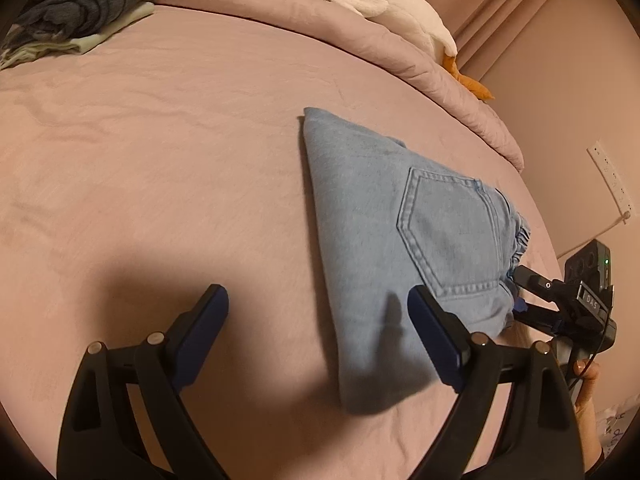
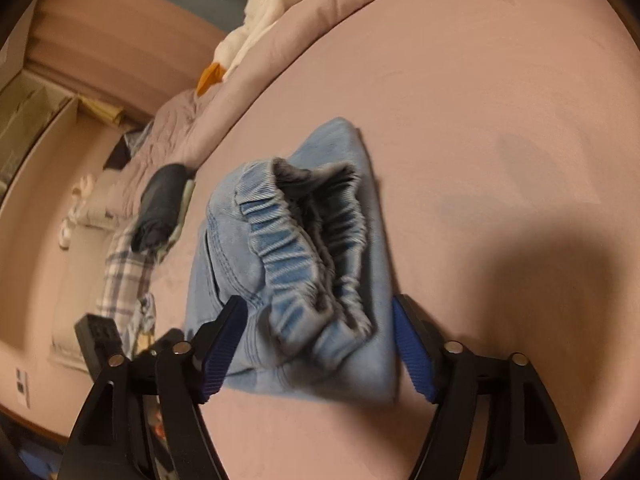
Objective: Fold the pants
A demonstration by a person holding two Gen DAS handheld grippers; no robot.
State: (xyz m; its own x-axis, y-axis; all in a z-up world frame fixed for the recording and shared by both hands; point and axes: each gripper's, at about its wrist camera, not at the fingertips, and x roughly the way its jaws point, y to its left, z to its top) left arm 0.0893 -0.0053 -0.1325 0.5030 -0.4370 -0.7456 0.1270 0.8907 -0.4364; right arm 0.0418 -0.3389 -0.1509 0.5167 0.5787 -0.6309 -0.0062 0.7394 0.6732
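Light blue denim pants lie folded into a compact bundle on the pink bed, back pocket facing up. My left gripper is open and empty, hovering just above the bundle's near left edge. My right gripper is at the elastic waistband end on the right. In the right wrist view the right gripper is open, its jaws straddling the bunched waistband of the pants without closing on it.
A pile of dark and plaid folded clothes sits at the far left corner of the bed, also seen in the right wrist view. A white and orange plush toy lies on the rolled duvet at the back. A wall stands right.
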